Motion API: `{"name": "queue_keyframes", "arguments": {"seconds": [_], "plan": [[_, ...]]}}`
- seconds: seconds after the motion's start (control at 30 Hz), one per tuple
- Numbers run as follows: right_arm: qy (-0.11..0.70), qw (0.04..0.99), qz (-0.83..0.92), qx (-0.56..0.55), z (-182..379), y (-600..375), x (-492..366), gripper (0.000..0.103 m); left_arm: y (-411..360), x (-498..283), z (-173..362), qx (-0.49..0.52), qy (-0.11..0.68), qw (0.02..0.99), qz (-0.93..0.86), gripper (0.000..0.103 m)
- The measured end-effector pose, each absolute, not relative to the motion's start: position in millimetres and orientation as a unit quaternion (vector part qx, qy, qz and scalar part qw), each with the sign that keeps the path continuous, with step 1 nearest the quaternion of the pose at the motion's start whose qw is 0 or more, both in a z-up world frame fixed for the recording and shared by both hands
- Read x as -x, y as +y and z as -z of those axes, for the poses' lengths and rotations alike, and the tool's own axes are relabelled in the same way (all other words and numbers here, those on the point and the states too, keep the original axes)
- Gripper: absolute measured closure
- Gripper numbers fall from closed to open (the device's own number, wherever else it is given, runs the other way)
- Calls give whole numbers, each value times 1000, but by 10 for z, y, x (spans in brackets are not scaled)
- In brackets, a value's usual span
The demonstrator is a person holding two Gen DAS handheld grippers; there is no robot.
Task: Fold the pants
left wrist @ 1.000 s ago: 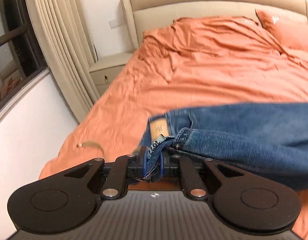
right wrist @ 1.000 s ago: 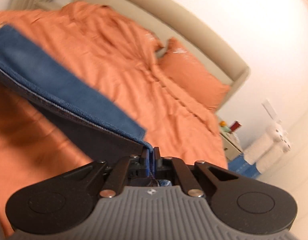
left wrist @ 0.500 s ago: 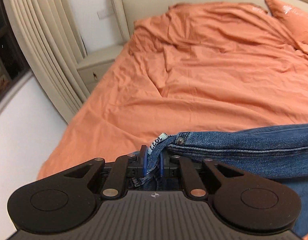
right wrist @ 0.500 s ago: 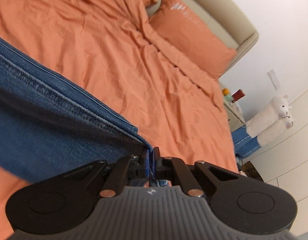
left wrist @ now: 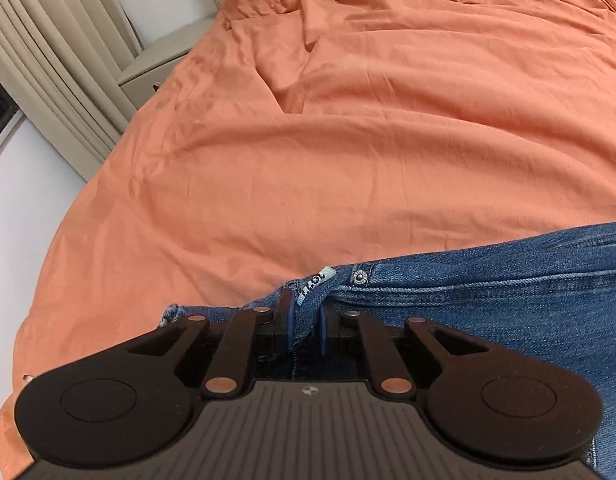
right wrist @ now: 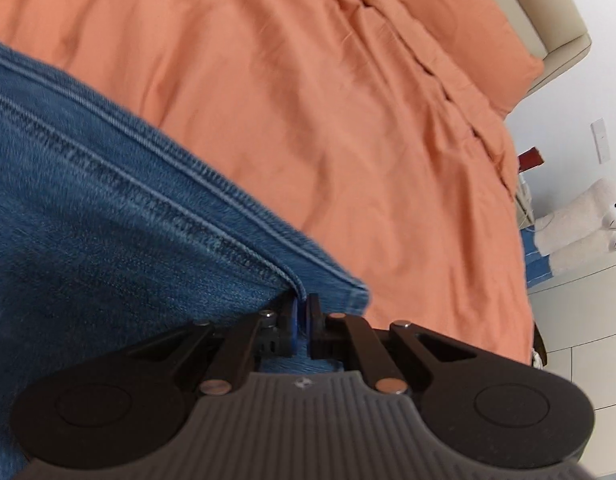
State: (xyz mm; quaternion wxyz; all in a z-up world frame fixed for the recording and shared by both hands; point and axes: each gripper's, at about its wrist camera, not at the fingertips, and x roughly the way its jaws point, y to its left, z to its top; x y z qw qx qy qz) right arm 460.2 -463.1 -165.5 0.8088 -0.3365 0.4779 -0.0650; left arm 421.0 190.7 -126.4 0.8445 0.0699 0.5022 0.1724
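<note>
Both grippers clamp denim. The left gripper pinches the waistband end of the jeans, jaws narrow on bunched cloth with a small woven tag sticking out at 12 o'clock and a metal rivet just beside it toward 1 o'clock. The right gripper is nearly closed on a thin edge of the jeans by a stitched seam, which runs off toward 10 o'clock. The jeans lie low over the near part of the orange bed, stretched between the two grips; whether the cloth fully rests on the sheet cannot be told. Judged step: laying the pants flat, or bringing one half over the other, before a crosswise fold. The next move likely calls for keeping tension even so seams line up, lowering both ends together, then releasing only once the cloth lies smooth. Room: wide, wrinkled sheet from 10 to 2 o'clock in both views. Edges: in the left view the bed drops off at 8 to 9 o'clock, with a nightstand and curtain toward 10; in the right view the bed edge runs along 3 o'clock, a pillow at 1, a plush toy beyond.
</note>
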Motion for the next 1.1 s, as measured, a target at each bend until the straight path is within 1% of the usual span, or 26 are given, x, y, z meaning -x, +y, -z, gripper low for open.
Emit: {"name": "queue_keyframes", "arguments": {"seconds": [0.07,0.13,0.27,0.33,0.4,0.53,0.73,0.8,0.87,0.9,0.97,1.0,1.03,1.1], "plan": [[472,810,67,342,1692,-4630,-4560,103,1895,-4154,1208,-68,487,852,-177,90],[459,817,71,343,1633,-4627,-4471,103,1859,-3985,1035,-57,454,870,-183,90],[418,846,86,321,1195,-4676,-4119,103,1806,-3506,558,-26,386,903,-186,90],[402,857,89,311,965,-4698,-3995,103,1796,-3395,392,-23,370,910,-187,90],[397,861,92,303,824,-4713,-3986,103,1805,-3424,317,-20,369,910,-188,91],[408,861,96,289,845,-4711,-4234,103,1805,-3715,443,-36,381,904,-190,91],[438,845,106,289,1257,-4647,-4600,103,1831,-4044,816,-49,410,889,-197,90],[450,838,110,288,1390,-4632,-4689,103,1853,-4092,913,-44,421,886,-191,89],[456,836,115,282,1465,-4622,-4749,103,1845,-4117,971,-56,430,882,-185,82],[457,837,117,277,1481,-4615,-4757,99,1831,-4118,985,-66,434,880,-182,82],[452,841,123,270,1462,-4636,-4736,81,1821,-4111,982,-79,441,878,-169,77],[446,846,122,265,1415,-4671,-4723,61,1824,-4116,972,-79,443,878,-165,77],[437,853,122,258,1367,-4674,-4674,52,1837,-4101,951,-75,444,878,-161,76],[431,862,124,236,1266,-4693,-4596,52,1865,-4082,904,-65,447,879,-154,75]]}}
